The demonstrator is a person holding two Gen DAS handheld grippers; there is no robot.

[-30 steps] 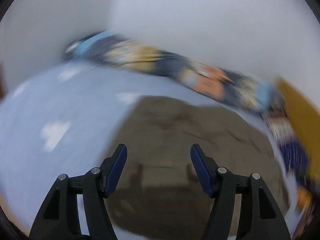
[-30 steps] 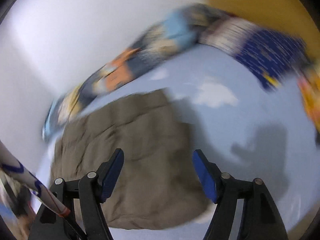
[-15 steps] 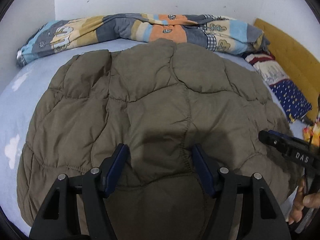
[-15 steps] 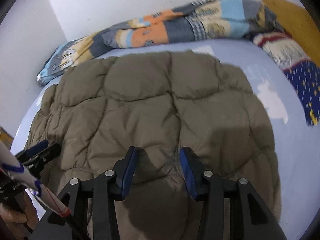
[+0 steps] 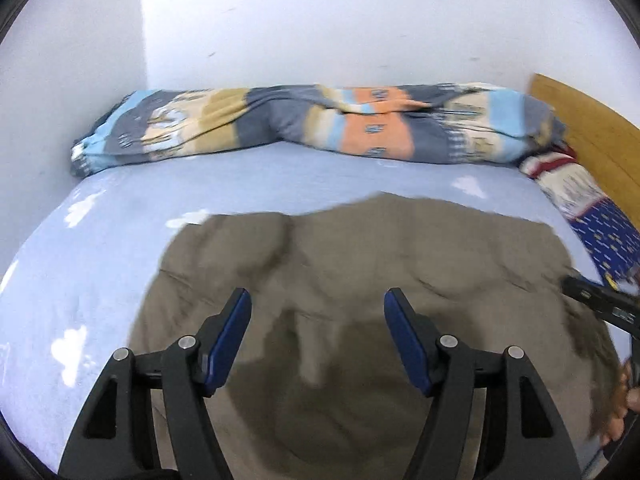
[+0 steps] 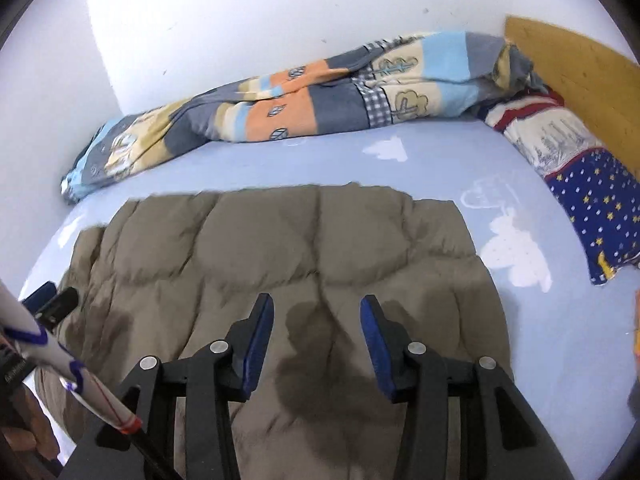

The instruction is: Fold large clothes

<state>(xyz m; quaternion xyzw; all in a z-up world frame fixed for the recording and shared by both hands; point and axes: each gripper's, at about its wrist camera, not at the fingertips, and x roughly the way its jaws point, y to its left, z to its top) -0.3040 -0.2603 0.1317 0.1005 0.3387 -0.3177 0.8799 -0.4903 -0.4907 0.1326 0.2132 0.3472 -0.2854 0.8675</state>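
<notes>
A large olive-brown quilted jacket (image 5: 380, 280) lies spread flat on the light blue bed sheet (image 5: 100, 240); it also shows in the right wrist view (image 6: 280, 248). My left gripper (image 5: 318, 316) is open and empty, hovering above the jacket's near part. My right gripper (image 6: 317, 322) is open and empty, above the jacket's near middle. The right gripper's tip (image 5: 600, 304) shows at the right edge of the left wrist view, and the left gripper's tip (image 6: 52, 304) at the left edge of the right wrist view.
A rolled patchwork duvet (image 5: 320, 124) lies along the white wall at the back of the bed, also in the right wrist view (image 6: 300, 96). A blue starred pillow (image 6: 592, 196) and a wooden headboard (image 6: 572, 64) are at the right.
Both grippers have lifted and pulled back from the jacket, so it looks smaller and farther. The right gripper's fingers have opened wider than half a second ago.
</notes>
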